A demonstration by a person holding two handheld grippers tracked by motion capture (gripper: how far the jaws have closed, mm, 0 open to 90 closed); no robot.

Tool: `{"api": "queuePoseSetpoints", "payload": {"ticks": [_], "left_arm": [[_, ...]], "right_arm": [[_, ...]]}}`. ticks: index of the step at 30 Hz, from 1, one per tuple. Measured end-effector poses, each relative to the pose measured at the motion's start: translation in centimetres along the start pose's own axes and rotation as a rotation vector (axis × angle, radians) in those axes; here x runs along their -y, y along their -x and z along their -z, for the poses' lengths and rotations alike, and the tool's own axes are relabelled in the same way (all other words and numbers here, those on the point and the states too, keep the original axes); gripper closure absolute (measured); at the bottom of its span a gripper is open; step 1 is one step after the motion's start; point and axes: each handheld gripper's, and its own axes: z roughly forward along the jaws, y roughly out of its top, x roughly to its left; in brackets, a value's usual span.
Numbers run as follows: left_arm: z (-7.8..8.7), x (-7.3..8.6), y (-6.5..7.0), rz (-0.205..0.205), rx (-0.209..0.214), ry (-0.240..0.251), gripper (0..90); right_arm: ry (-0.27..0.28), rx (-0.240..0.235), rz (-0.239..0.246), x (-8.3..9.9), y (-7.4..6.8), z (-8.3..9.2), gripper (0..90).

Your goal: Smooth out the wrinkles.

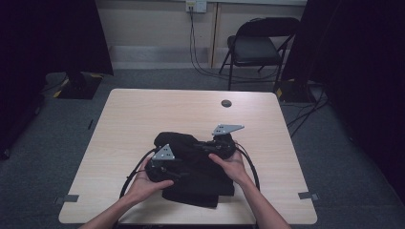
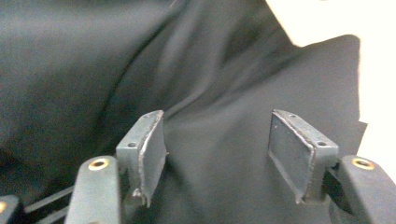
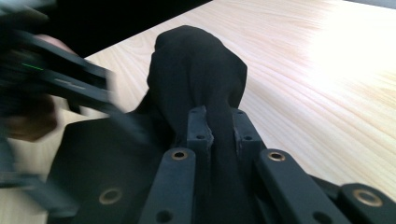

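A black garment (image 1: 193, 179) is shown lying near the front edge of a wooden table (image 1: 143, 114). The left gripper (image 2: 217, 158) is held over it, jaws apart and empty. A bunched fold is pinched in the closed right gripper (image 3: 219, 123). A folding chair (image 1: 258, 45) is seen beyond.

Black cloth garment (image 1: 193, 179), partly folded into a flat stack near the front edge of the table (image 1: 143, 109), one bunched fold (image 3: 196, 79) lifted off the tabletop at its far end.
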Motion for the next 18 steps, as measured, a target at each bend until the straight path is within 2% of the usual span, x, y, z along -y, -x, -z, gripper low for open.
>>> {"api": "queuePoseSetpoints", "payload": {"ticks": [1, 2, 6, 7, 8, 10, 12, 13, 15, 18], "left_arm": [[0.5, -0.2, 0.5, -0.017, 0.025, 0.018, 39.2], [0.8, -0.3, 0.9, -0.018, 0.062, 0.027, 41.8], [0.8, 0.4, 2.5, -0.066, 0.136, -0.027, 46.5], [0.5, 0.7, 2.6, -0.057, 0.153, -0.05, 45.9], [0.3, 0.9, 2.6, -0.052, 0.147, -0.058, 45.7], [-0.2, 1.3, 2.2, -0.014, 0.167, -0.08, 46.6], [-0.7, 1.5, 1.9, -0.018, 0.16, -0.111, 47.8], [-1.1, 1.8, 1.6, -0.014, 0.14, -0.121, 47.7], [-1.6, 2.0, 1.2, 0.012, 0.12, -0.124, 46.9], [-2.3, 1.8, 0.6, 0.019, 0.074, -0.119, 45.8]], "right_arm": [[-0.001, 0.002, -0.001, 0.0, 0.2, 0.0, 80.7], [-0.004, 0.005, -0.003, 0.0, 0.5, 0.0, 80.7], [-0.007, 0.023, -0.016, -0.2, 1.7, -0.4, 80.8], [-0.009, 0.029, -0.022, -0.3, 2.0, -0.6, 80.8], [-0.016, 0.037, -0.029, -0.4, 2.4, -0.8, 80.9], [-0.006, 0.055, -0.033, -0.5, 2.8, -0.9, 80.9], [0.008, 0.064, -0.03, -0.9, 3.1, -0.9, 80.9], [0.016, 0.068, -0.029, -1.1, 3.2, -0.9, 81.0], [0.026, 0.072, -0.022, -1.6, 3.4, -0.8, 81.0], [0.036, 0.087, -0.009, -2.9, 3.7, -0.8, 80.9]]}}
